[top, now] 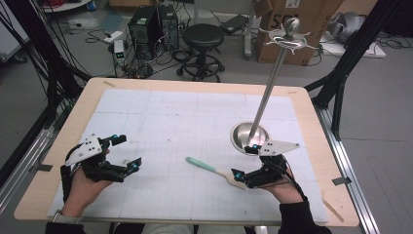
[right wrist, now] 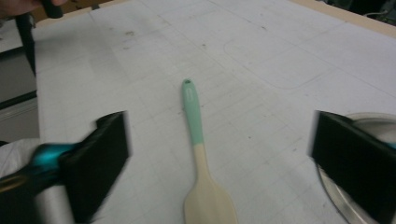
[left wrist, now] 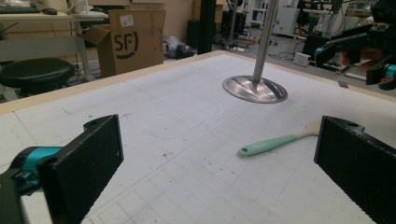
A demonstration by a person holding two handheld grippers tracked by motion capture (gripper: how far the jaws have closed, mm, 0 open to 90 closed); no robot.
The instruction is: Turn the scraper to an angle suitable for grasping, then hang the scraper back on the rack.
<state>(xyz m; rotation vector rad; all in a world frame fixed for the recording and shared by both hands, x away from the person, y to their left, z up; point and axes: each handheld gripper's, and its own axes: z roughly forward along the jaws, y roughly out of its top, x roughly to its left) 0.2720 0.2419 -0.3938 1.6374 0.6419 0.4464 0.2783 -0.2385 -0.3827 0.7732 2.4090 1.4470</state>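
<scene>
Right gripper view, spatula (right wrist: pixel 200 163) between open right hand-held gripper (right wrist: pixel 219 163) jaws

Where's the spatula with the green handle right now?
In the high view the spatula lies flat on the white mat, right of centre, just below-left of the metal stand's round base, its wooden blade end by the open right gripper.

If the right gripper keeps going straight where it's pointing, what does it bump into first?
Most likely the spatula. In the right gripper view it lies between the open jaws of the right gripper, wooden blade nearest, mint handle pointing away. How high the gripper sits above the mat is unclear.
</scene>
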